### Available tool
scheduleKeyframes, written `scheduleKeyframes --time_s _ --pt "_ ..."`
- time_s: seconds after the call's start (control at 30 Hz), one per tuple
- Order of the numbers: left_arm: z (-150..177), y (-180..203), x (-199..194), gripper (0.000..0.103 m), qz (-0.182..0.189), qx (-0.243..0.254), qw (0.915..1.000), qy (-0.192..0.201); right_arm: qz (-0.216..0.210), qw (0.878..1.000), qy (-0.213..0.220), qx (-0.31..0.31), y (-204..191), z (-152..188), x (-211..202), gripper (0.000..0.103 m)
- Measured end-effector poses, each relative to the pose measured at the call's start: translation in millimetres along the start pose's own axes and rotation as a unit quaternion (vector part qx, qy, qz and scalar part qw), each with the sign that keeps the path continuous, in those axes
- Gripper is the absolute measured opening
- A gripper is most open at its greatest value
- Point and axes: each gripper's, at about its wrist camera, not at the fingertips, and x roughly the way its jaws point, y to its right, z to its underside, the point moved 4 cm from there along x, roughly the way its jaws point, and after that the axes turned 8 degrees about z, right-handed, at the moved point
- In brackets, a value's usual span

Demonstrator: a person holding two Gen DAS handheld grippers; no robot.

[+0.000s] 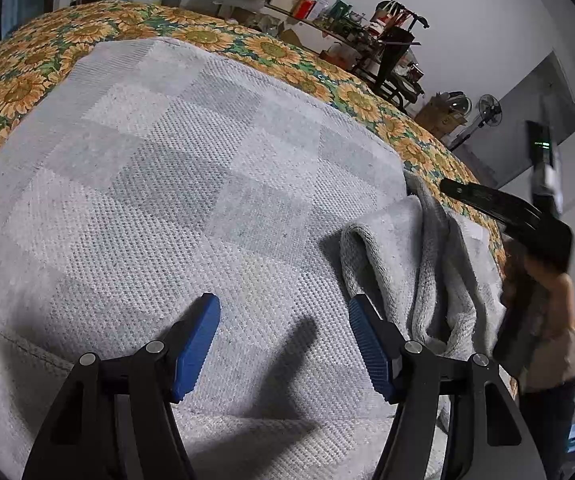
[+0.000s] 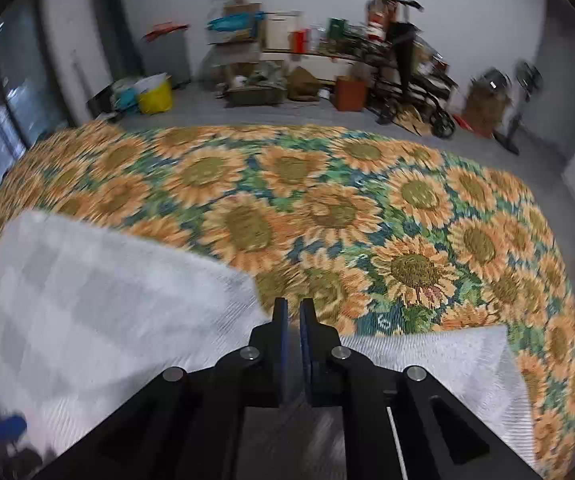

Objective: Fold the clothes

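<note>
The left gripper (image 1: pixel 283 344) hangs over the grey checked cloth (image 1: pixel 175 184) with its blue pads (image 1: pixel 197 344) spread wide apart, nothing between them, just bare weave underneath. That cloth lies flat across most of the sunflower-print table (image 1: pixel 27 84), and its right end is bunched into a loose fold (image 1: pixel 415 264) just beside the left gripper's right pad. At the far right of that view a hand (image 1: pixel 555 320) holds the other tool, dark and tilted, right at the bunched part.

From the right wrist view, the right gripper (image 2: pixel 293 312) has its pads nearly together with only a thin slit left. Cloth shows low down in that slit, but the view is blurry, so whether the pads actually pinch it is hard to say. White-grey cloth spreads to both sides of it, with a corner (image 2: pixel 495 344) off to the right. Shelves of clutter (image 2: pixel 327 40) line the back wall.
</note>
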Motion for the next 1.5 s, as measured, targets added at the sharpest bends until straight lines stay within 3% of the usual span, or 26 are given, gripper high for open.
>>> scheduleKeyframes --time_s 0.07,0.13,0.17,0.2,0.3,0.53,0.6,0.67,0.7,0.8,0.9,0.97,1.03,1.17,1.27,1.37,1.43,1.5 --pt "-0.9 2.0 3.0 0.072 0.0 0.007 1.0 0.0 -0.024 1.0 0.002 -0.011 -11.2 5.9 -9.0 0.013" --pt "-0.1 3.6 4.1 0.073 -0.003 0.013 0.9999 0.0 -0.04 0.999 -0.004 -0.015 -27.1 8.2 -6.8 0.03" --pt "-0.2 3.9 4.6 0.073 -0.003 0.016 0.9999 0.0 -0.04 0.999 -0.009 -0.017 -35.8 8.7 -2.8 0.031" --pt "-0.3 4.1 5.2 0.073 -0.004 0.019 0.9998 0.0 -0.024 0.999 -0.013 -0.026 -40.5 10.0 2.1 0.03" --pt "-0.8 2.8 6.1 0.073 0.004 0.022 0.9998 0.0 0.04 0.998 -0.025 -0.049 -52.5 6.8 23.2 0.008" --pt "-2.7 -2.4 4.4 0.073 0.024 0.002 0.9997 0.001 0.094 0.994 0.008 -0.06 -63.9 -15.4 32.5 0.006" --pt "-2.0 -1.4 4.8 0.073 0.021 0.006 0.9998 0.001 0.055 0.997 0.023 -0.052 -72.2 -19.0 32.1 0.009" --pt "-1.1 -0.4 4.7 0.073 0.019 0.012 0.9997 0.001 -0.015 0.999 0.028 -0.03 -76.3 -20.8 24.9 0.026" --pt "-0.7 -0.7 4.2 0.073 0.022 0.013 0.9997 0.002 -0.02 0.999 0.04 -0.009 -67.8 -22.4 13.2 0.036" --pt "-0.8 -4.1 2.7 0.073 0.035 0.007 0.9994 0.004 -0.032 0.995 0.076 0.055 -41.7 -26.9 -21.2 0.036" --pt "-1.7 -4.8 3.0 0.073 0.038 0.0 0.9993 0.004 -0.001 0.994 0.065 0.092 -12.4 -21.6 -41.7 0.031" --pt "-1.4 -3.6 3.7 0.073 0.033 0.0 0.9995 0.005 0.013 0.997 0.047 0.065 -10.3 -9.9 -43.8 0.024" --pt "-0.4 -3.0 3.6 0.073 0.031 0.004 0.9995 0.006 -0.002 0.999 0.017 0.044 -20.3 4.2 -34.1 0.012" --pt "2.5 -3.6 0.1 0.073 0.035 0.009 0.9993 0.004 0.006 0.999 -0.024 0.032 -43.2 18.5 5.6 0.001" --pt "5.4 -8.9 -8.5 0.073 0.051 -0.004 0.9987 0.009 0.015 0.999 -0.033 0.039 -47.3 13.3 29.2 0.003" --pt "6.5 -16.0 -18.1 0.073 0.051 -0.013 0.9984 0.02 -0.023 0.997 -0.02 0.069 -38.3 13.1 9.0 0.004" --pt "6.7 -20.4 -24.4 0.073 0.05 -0.018 0.9982 0.028 -0.072 0.992 -0.001 0.105 -25.2 18.1 -18.2 0.018" --pt "7.0 -22.1 -29.6 0.073 0.058 -0.019 0.9976 0.033 -0.096 0.987 0.019 0.125 -13.2 29.3 -44.3 0.025"
